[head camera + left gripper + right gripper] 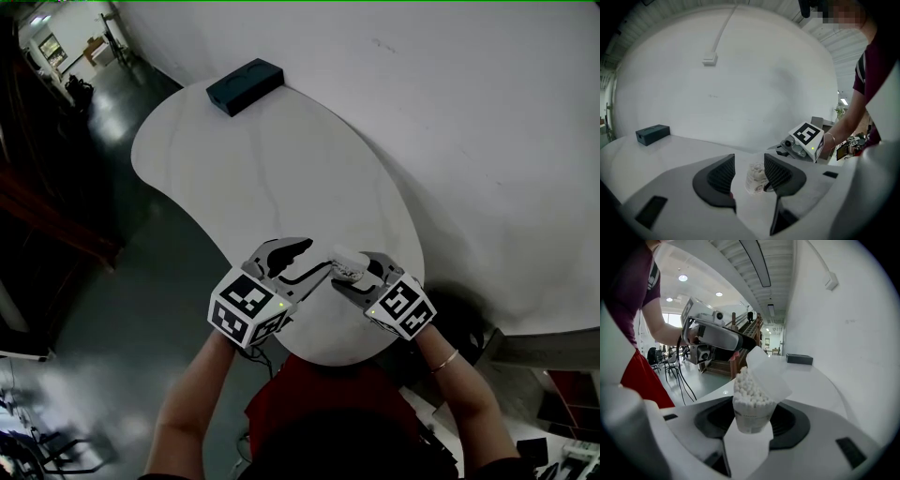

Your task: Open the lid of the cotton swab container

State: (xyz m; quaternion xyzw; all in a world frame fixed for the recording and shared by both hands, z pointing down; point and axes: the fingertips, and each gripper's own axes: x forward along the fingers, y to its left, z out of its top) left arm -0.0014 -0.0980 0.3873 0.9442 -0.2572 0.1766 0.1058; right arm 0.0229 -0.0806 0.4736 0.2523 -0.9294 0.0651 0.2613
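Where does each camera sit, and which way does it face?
Head view: on the person's head, facing down at the table; forearms, left gripper and right gripper show.
Left gripper view: on the left gripper, facing along its open jaws toward the wall; the person's torso shows.
Right gripper view: on the right gripper, facing along jaws clamped on the cotton swab container, lid open; an arm shows.
Shared: each gripper view shows the other gripper; all three show the container and dark box.
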